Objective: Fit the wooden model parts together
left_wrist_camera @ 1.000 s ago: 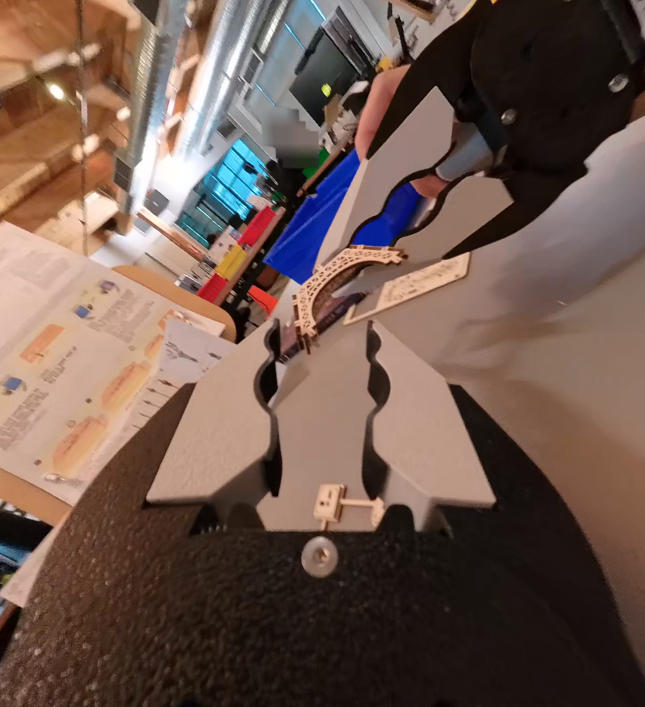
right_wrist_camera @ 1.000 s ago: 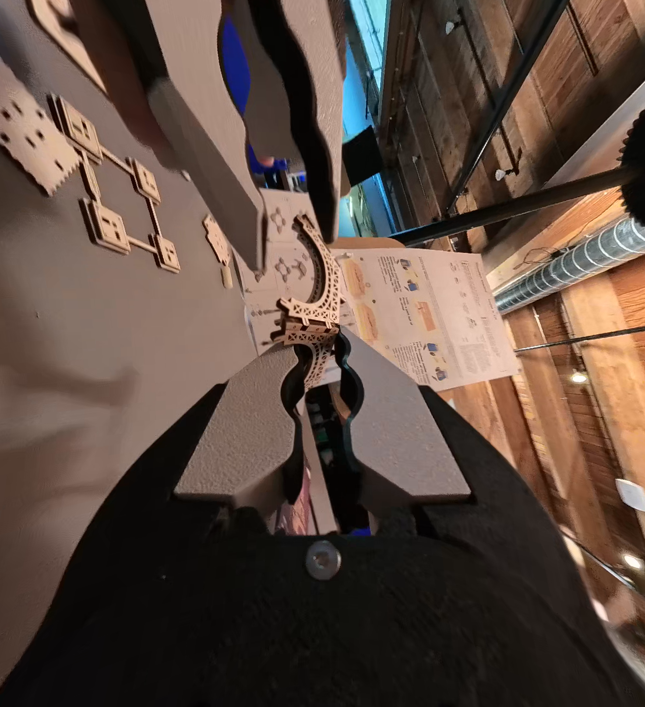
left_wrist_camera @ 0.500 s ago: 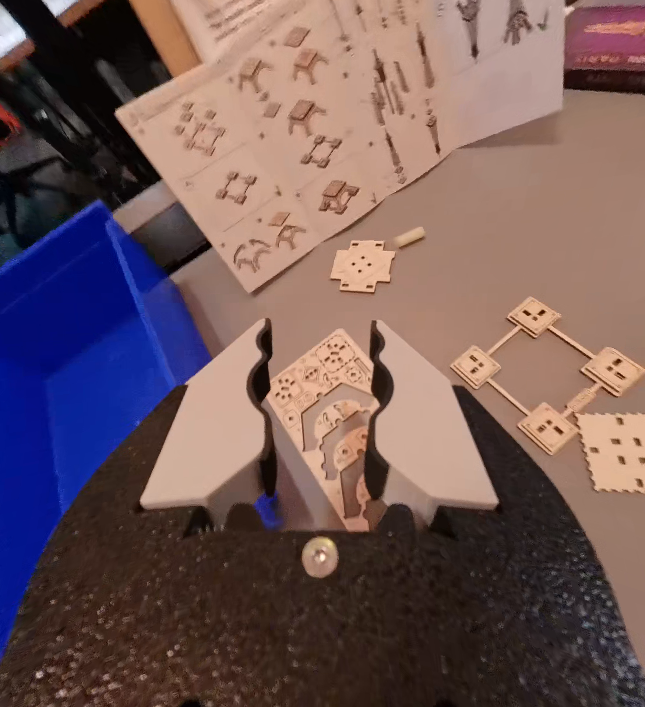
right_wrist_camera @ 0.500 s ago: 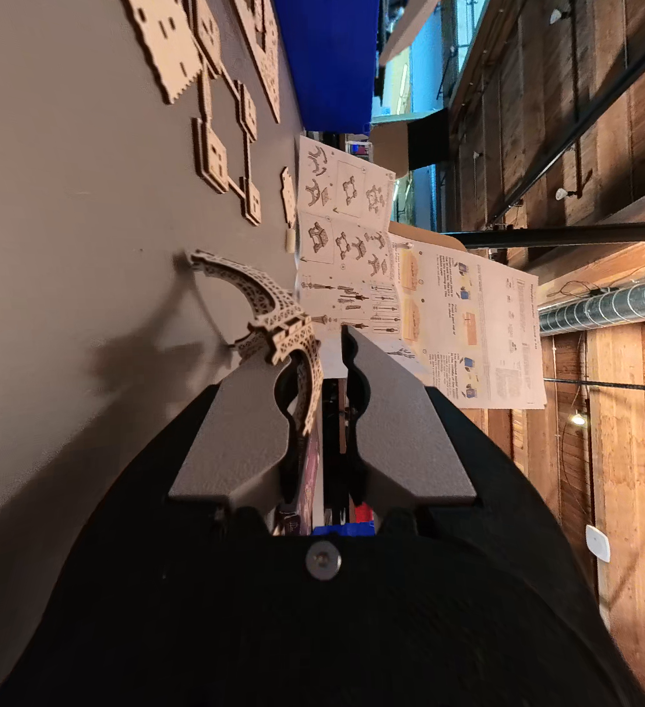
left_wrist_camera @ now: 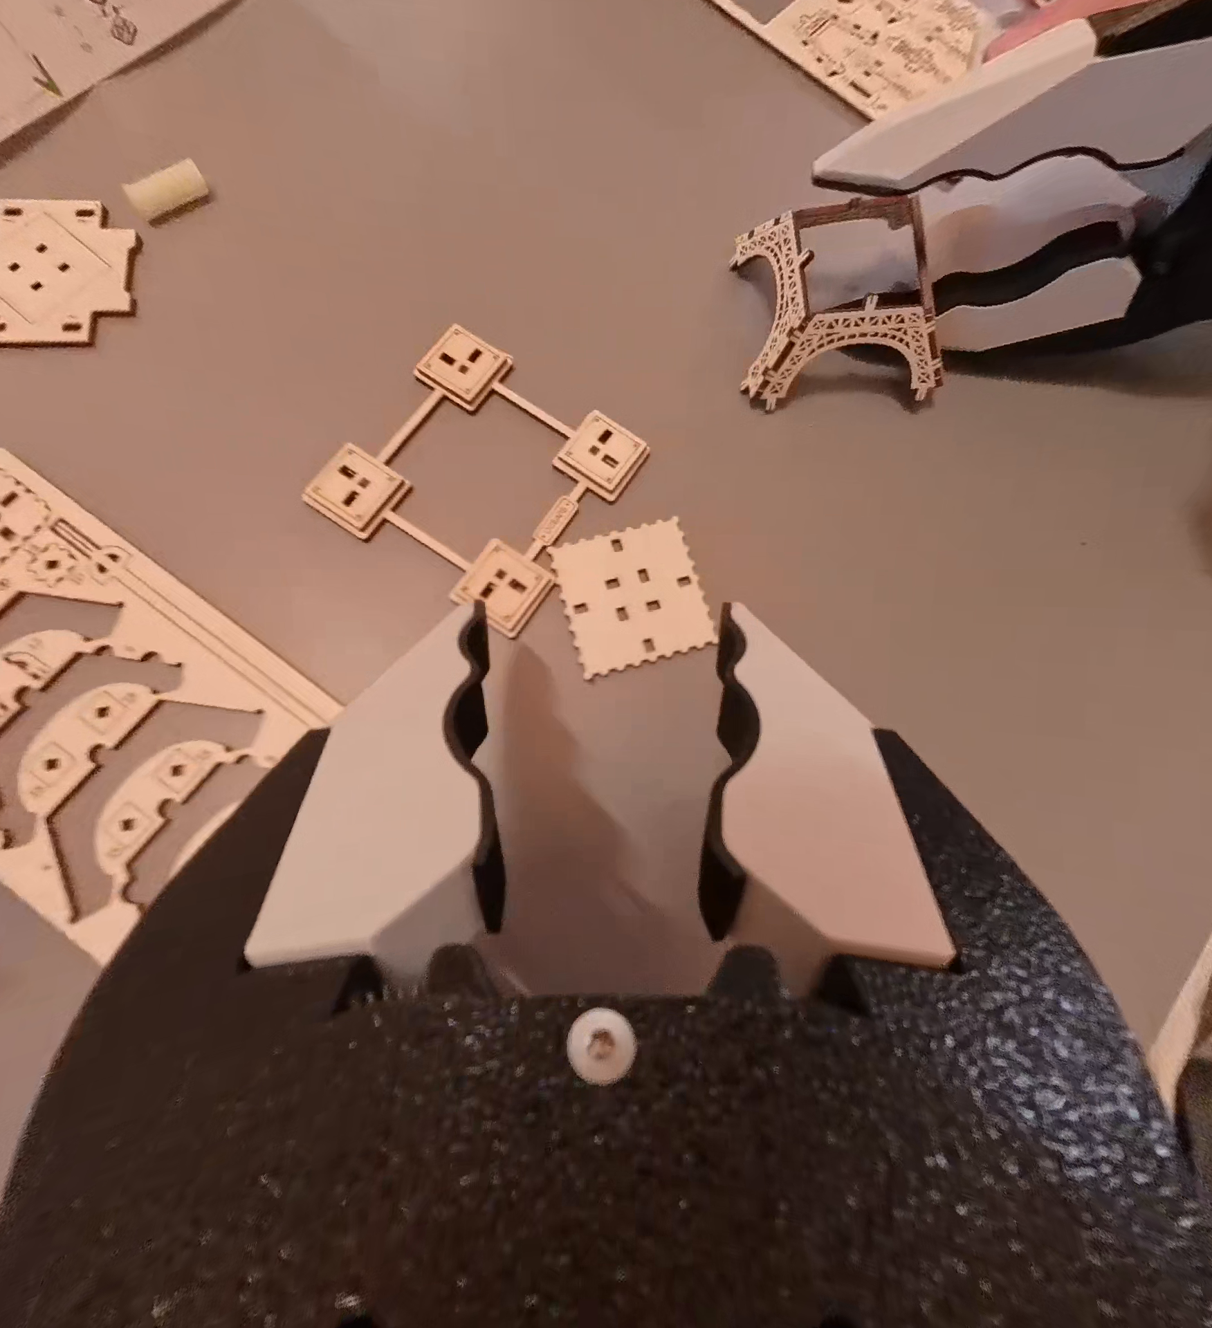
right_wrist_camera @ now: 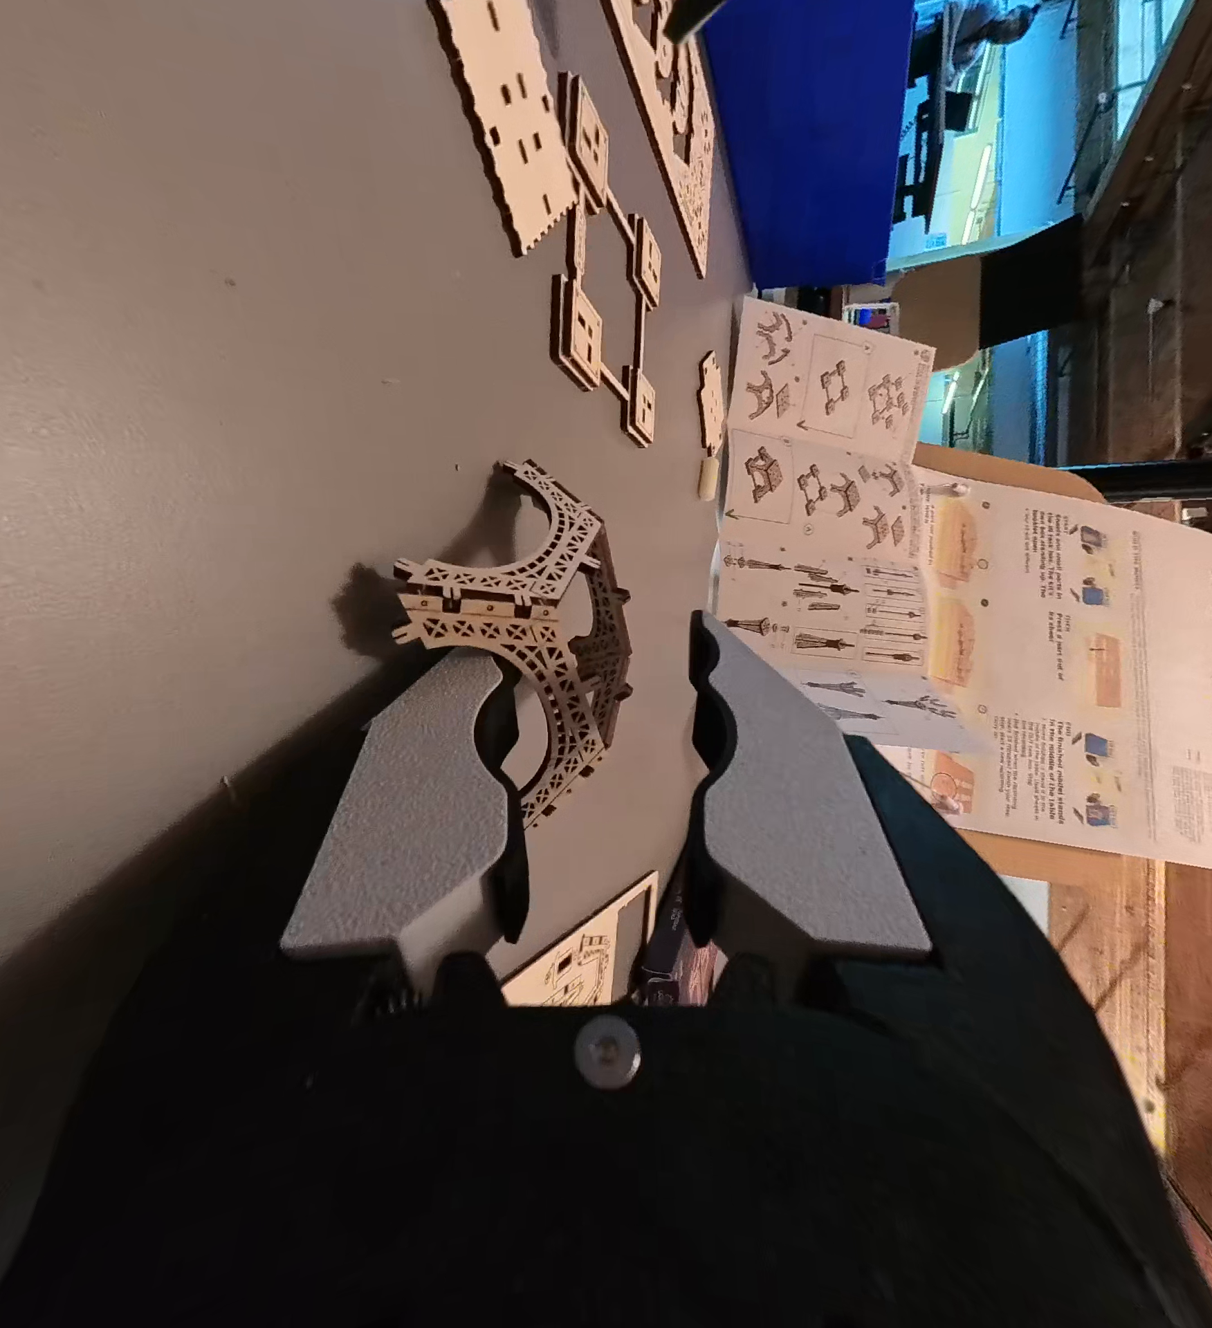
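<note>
An arched lattice tower base (left_wrist_camera: 862, 327) stands on its feet on the grey table (left_wrist_camera: 912, 575). My right gripper (left_wrist_camera: 883, 251) is open around it; in the right wrist view (right_wrist_camera: 589, 647) the base (right_wrist_camera: 510, 596) rests against the left finger, jaws wide apart. My left gripper (left_wrist_camera: 603, 618) is open and empty, hovering just above a square scalloped plate (left_wrist_camera: 668, 553). Beside that plate lies a thin frame with four square pads (left_wrist_camera: 474, 481), and it also shows in the right wrist view (right_wrist_camera: 603, 309).
A cross-shaped plate (left_wrist_camera: 39, 273) and a small pale cylinder (left_wrist_camera: 165, 188) lie at the far left. A punched part sheet (left_wrist_camera: 85, 718) lies left and another sheet (left_wrist_camera: 883, 50) far right. Instruction sheets (right_wrist_camera: 826, 503) and a blue bin (right_wrist_camera: 811, 136) stand beyond.
My right gripper has set the tower base down on the table and opened. My left gripper has swung down over the loose parts and its jaws stand wider.
</note>
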`<state>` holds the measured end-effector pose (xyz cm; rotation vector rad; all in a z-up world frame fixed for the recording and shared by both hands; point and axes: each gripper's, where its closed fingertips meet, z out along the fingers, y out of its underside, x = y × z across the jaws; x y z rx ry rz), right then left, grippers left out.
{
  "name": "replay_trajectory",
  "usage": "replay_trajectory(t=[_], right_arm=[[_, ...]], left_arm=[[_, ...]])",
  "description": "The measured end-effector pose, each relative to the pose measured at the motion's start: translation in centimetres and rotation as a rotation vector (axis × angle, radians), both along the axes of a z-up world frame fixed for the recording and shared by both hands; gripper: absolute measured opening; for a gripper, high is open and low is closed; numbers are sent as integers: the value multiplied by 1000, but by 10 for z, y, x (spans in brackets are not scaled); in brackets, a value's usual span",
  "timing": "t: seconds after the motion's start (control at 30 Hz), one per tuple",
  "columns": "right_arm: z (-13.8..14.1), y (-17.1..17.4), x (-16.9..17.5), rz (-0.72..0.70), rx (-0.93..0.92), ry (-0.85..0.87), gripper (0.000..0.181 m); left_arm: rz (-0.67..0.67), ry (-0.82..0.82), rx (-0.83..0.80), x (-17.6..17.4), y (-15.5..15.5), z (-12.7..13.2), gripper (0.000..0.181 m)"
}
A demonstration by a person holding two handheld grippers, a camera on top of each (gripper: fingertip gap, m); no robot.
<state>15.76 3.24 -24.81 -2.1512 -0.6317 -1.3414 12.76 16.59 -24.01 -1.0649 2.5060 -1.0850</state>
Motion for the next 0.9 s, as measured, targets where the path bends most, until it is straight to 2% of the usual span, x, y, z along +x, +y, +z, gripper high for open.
replay_trajectory(t=[0.07,0.17,0.3,0.33,0.43,0.47,0.53,0.63,0.7,0.9], right_arm=[[-3,-2,-1,-5,-29,-1,39],[-3,-6,-2,-29,-56,-6,39],[4,-4,-9,-28,15,66,52],[5,-3,-11,-22,37,91,54],[6,-1,-15,2,82,158,59],[6,-1,-16,7,95,180,59],[6,0,-18,18,113,213,60],[8,0,-15,18,151,244,66],[8,0,-14,23,198,283,68],[25,4,-9,43,313,239,39]], left_arm=[[34,16,20,-5,-9,-7,65],[79,48,88,-8,-13,-23,67],[119,18,133,-7,-18,-32,56],[111,18,128,-9,-21,-32,53],[79,21,132,-17,-33,-32,60],[65,21,133,-19,-36,-32,53],[43,51,113,-28,-46,-31,69],[-62,104,64,-47,-65,-28,64],[-84,117,22,-52,-72,-21,64],[-134,-26,45,-30,-66,8,58]])
